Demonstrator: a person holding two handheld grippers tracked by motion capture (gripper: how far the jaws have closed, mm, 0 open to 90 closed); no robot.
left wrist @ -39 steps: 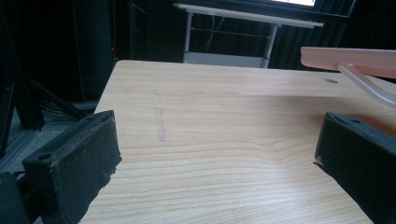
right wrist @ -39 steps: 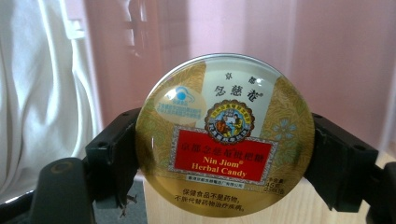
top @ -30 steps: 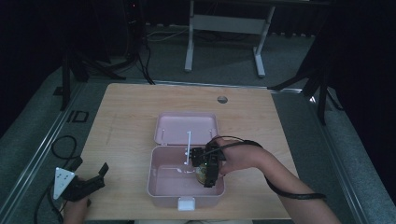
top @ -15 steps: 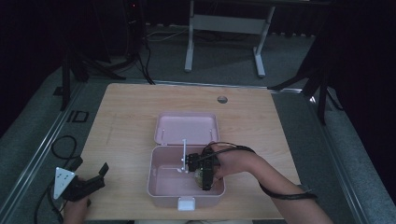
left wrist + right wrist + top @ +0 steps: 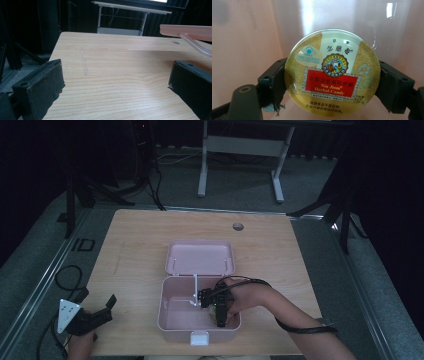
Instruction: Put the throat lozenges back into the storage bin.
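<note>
Overhead, from the high view: a pink lunch box sits open near the front edge of the tabletop, its lid folded back flat behind it. The right hand-held gripper is lowered inside the box toward its right front corner, the person's hand wrapped over it. A small roundish object lies at its tip, too small here to identify. A white upright piece stands near the box's back wall; what it is I cannot tell. The left hand-held gripper waits off the front left corner of the tabletop, well apart from the box.

Left gripper view: jaws spread wide with nothing between them, bare wood grain ahead, and the pink edge of the box at upper right.

Right gripper view: the right hand-held gripper is clamped on a round gold candy tin, one jaw on each side of its rim. The label reads "Nin Jiom Herbal Candy". Pink box walls surround it closely, so the tin is well down inside.

Judgement on progress: the tin is already in the box but not yet released. Left to do, most likely: set it on the floor of the box, open the jaws, withdraw, and perhaps close the lid. Whether the tin touches the box floor yet cannot be told.
</note>
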